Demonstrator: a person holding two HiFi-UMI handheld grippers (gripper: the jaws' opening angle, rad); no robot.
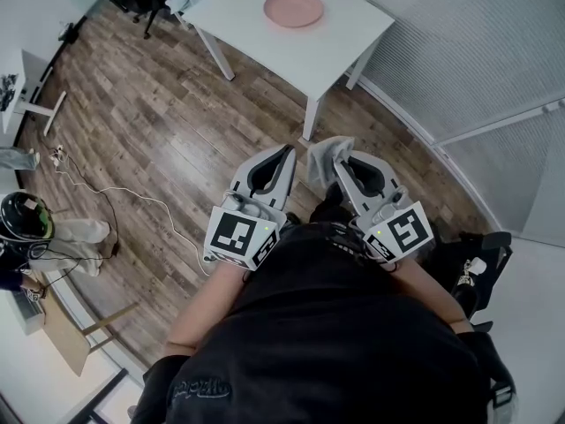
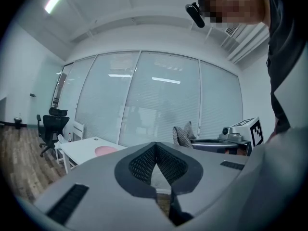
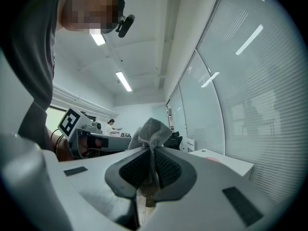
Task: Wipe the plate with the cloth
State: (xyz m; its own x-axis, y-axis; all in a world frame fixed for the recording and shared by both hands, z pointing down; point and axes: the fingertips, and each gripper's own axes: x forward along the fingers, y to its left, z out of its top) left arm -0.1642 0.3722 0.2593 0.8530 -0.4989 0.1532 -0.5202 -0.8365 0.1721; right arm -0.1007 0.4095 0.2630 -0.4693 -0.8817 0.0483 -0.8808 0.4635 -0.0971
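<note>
- My right gripper is clamped on the grey cloth; the fabric bunches out beyond the tips and hangs through below them
- My left gripper has its jaws pressed together with nothing between them
- The pink plate lies flat on the white table, at 12 o'clock from both grippers in the head view and well apart from them, with bare wooden floor between
- Being round, the plate offers no long axis to line up with
- Both grippers sit side by side close to my body, about equally far from the plate; I judge the right one, carrying the cloth, must travel straight ahead toward 12 o'clock before any wiping begins
</note>
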